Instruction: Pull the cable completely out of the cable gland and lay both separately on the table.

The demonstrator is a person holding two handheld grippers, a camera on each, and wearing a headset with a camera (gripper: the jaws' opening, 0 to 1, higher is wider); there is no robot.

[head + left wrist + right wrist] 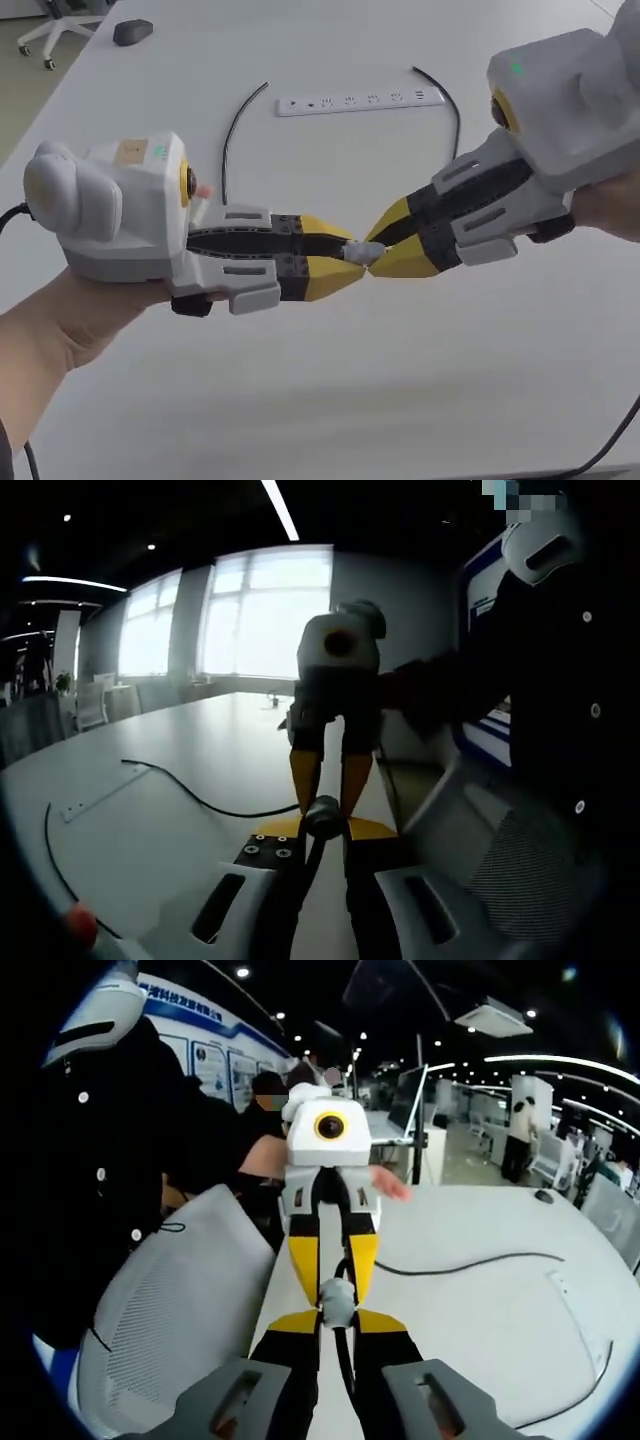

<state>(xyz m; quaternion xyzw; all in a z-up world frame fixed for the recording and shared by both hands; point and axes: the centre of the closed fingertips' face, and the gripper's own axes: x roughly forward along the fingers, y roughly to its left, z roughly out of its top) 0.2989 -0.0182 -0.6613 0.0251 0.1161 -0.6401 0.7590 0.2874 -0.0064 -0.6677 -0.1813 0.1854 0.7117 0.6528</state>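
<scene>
Grey, rounded plastic cable gland (358,251) sits pinched in the left gripper's (346,258) closed yellow jaws. The right gripper's (386,247) jaws clamp its thin black cable (345,1355), with the smooth white table (330,390) below.

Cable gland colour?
The cable gland is light grey. It shows best in the right gripper view.

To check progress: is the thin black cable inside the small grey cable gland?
Inside: the black cable runs straight into the grey gland.
</scene>
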